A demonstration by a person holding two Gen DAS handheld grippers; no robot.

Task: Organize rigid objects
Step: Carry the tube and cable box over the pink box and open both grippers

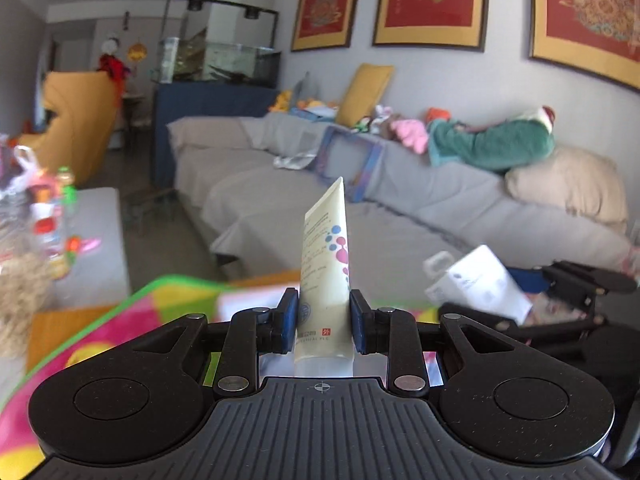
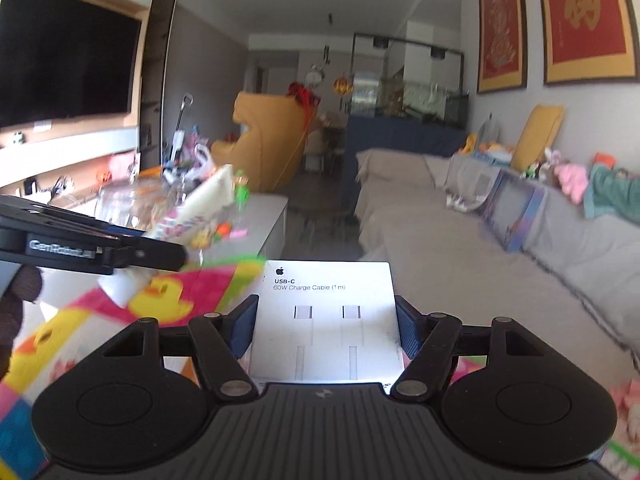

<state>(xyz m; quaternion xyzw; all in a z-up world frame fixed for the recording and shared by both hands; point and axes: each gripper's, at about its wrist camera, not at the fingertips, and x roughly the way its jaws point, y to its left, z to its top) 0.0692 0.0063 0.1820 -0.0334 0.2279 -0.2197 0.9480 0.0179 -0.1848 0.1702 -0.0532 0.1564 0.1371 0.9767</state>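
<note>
The white box [image 2: 326,320] at lower centre of the right wrist view reads "USB-C" and "60W Charge Cable (1 m)" under a logo. At far left, the other gripper [image 2: 100,254] bears blurred white lettering. The cream tube [image 1: 326,280] carries a red-boxed "外"; its remaining print is unreadable.

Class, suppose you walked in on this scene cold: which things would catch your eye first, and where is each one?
First, the pale cream tube standing upright, clamped between the left gripper's blue fingers. Next, the white USB-C cable box, held flat between the right gripper's fingers. Behind both, the red-and-gold framed pictures hang on the wall above the long grey sofa.
</note>
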